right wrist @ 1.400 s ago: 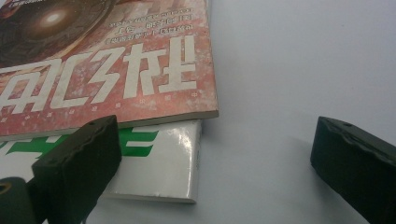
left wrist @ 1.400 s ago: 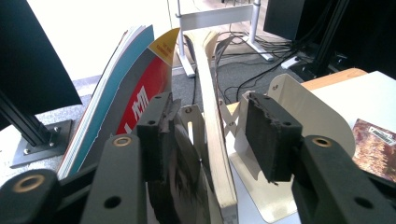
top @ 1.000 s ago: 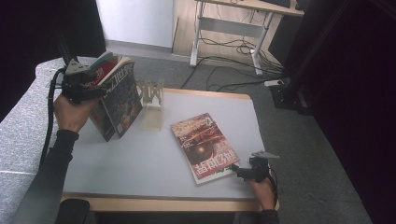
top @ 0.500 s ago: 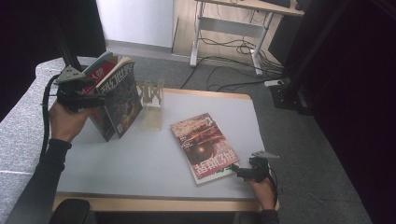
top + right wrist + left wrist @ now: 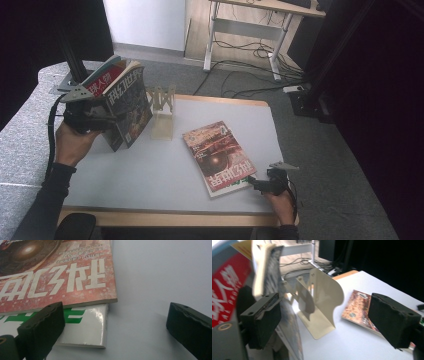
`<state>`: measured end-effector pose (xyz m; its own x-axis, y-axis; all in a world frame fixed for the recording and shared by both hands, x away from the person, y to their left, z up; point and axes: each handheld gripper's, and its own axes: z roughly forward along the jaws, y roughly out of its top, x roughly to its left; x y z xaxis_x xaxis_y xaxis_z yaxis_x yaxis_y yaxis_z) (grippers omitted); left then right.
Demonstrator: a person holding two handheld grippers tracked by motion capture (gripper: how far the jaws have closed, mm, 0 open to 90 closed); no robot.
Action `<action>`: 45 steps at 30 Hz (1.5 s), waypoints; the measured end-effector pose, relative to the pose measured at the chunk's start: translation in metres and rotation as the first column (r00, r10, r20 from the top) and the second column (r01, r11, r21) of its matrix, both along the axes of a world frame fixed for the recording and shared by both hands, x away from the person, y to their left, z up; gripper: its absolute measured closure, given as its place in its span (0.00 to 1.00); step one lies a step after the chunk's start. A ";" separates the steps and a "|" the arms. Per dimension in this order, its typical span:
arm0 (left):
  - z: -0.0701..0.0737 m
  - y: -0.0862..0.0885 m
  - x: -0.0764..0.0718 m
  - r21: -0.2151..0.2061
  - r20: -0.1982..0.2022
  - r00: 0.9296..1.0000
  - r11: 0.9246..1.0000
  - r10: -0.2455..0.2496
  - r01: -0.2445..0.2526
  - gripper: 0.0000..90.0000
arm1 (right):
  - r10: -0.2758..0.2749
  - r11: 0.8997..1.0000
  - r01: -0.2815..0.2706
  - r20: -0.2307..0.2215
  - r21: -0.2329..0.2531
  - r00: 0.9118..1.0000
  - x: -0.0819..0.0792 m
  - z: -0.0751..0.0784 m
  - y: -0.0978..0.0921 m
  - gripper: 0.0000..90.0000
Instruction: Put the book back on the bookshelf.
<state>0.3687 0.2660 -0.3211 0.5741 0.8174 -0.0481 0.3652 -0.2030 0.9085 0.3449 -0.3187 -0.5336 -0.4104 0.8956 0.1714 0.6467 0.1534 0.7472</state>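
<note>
Cream metal bookend (image 5: 161,112) upright near the far edge of the white table (image 5: 150,175), taken here as the landmark. Just left of the bookend, two or three books (image 5: 122,97) raised and tilted, lower corners down at the table, a red cover (image 5: 224,297) outermost and a dark cover with large characters facing the bookend. Left gripper (image 5: 95,116) pressed against those books from the left; in the left gripper view, jaws spread wide, one pad beside the dark book's edge, the other out over open table, the bookend (image 5: 322,300) between and beyond them; whether anything is actually pinched, cannot tell. Right of the bookend and nearer the person, a red magazine (image 5: 219,156) flat on the table, lying on a white one with green print (image 5: 82,325). Right gripper (image 5: 260,184) low at the near right corner of that stack, jaws parted, gripping nothing, one pad at the white magazine's edge.
</note>
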 end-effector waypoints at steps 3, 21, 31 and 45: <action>-0.007 -0.002 -0.003 -0.001 -0.011 1.000 1.000 -0.021 0.021 0.09 | 0.001 1.000 -0.001 0.001 0.003 1.000 0.000 0.000 0.000 0.02; -0.063 -0.025 -0.017 0.043 -0.051 0.991 0.991 -0.123 0.125 0.00 | -0.003 1.000 0.003 0.001 -0.001 1.000 -0.002 0.000 0.001 0.02; -0.104 -0.042 -0.019 0.080 -0.089 0.986 0.986 -0.140 0.147 0.00 | -0.005 1.000 0.005 0.008 -0.009 1.000 -0.002 0.000 0.002 0.02; -0.153 -0.060 -0.017 0.139 -0.169 0.972 0.972 -0.163 0.188 0.00 | -0.006 1.000 0.006 0.010 -0.015 1.000 -0.003 0.001 0.002 0.02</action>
<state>0.3519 0.2062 -0.4744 0.7046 0.7090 -0.0306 0.4454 -0.4083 0.7968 0.3421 -0.3165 -0.5327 -0.4069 0.9004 0.1538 0.6402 0.1610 0.7512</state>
